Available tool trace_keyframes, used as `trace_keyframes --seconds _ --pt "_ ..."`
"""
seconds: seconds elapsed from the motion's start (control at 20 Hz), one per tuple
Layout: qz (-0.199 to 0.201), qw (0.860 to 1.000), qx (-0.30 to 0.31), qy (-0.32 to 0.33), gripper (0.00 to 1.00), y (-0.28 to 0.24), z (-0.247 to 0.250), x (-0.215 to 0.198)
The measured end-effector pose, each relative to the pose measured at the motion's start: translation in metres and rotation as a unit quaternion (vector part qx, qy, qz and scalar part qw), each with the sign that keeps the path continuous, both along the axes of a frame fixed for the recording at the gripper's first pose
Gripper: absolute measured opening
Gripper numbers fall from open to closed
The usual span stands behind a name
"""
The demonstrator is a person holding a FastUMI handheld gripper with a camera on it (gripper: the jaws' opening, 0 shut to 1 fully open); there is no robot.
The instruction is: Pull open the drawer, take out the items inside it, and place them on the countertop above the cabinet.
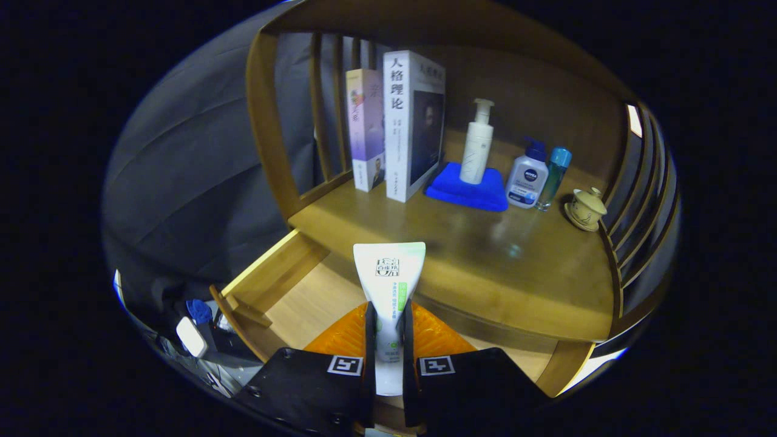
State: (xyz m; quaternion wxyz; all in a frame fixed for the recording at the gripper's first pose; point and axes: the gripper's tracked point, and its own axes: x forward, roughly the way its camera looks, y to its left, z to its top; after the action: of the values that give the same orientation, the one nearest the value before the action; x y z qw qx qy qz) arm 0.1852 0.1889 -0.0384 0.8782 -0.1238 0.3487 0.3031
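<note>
At lower centre, the gripper (388, 340) fingers pinch a white tube (389, 285) above the open drawer (297, 297). It looks light, soft and squeezable (probably slippery); the present mid-body hold seems firmest.

The fingers (369, 340) hide the tube's (390, 273) lower sides.

The claw (388, 328) clamps a white tube (388, 285) between both fingers, held above the open drawer (297, 291). Beyond, on the tabletop (485, 255), stand two books (397, 127), a pump bottle (478, 142) on a blue cloth (467, 191), and a lidded cup (586, 208).
</note>
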Motion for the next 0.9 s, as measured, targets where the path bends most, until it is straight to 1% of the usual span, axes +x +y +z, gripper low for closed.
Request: trace_keyframes --seconds 0.25,0.4,0.5,0.65,0.75,0.85,0.9 --pt "-0.067 0.997 0.035 0.0 0.2 -0.004 0.012 0.049" --pt "-0.112 0.993 0.038 -0.008 0.2 -0.011 0.007 0.079" --pt "-0.144 0.988 0.054 -0.001 0.22 -0.012 0.004 0.096" --pt "-0.185 0.978 0.094 0.016 0.22 -0.011 0.005 0.112" --pt "-0.217 0.97 0.109 0.014 0.22 -0.016 0.002 0.128" --pt "-0.24 0.963 0.116 0.02 0.22 -0.016 -0.006 0.136" --pt "-0.246 0.962 0.116 0.025 0.27 -0.016 -0.01 0.137"
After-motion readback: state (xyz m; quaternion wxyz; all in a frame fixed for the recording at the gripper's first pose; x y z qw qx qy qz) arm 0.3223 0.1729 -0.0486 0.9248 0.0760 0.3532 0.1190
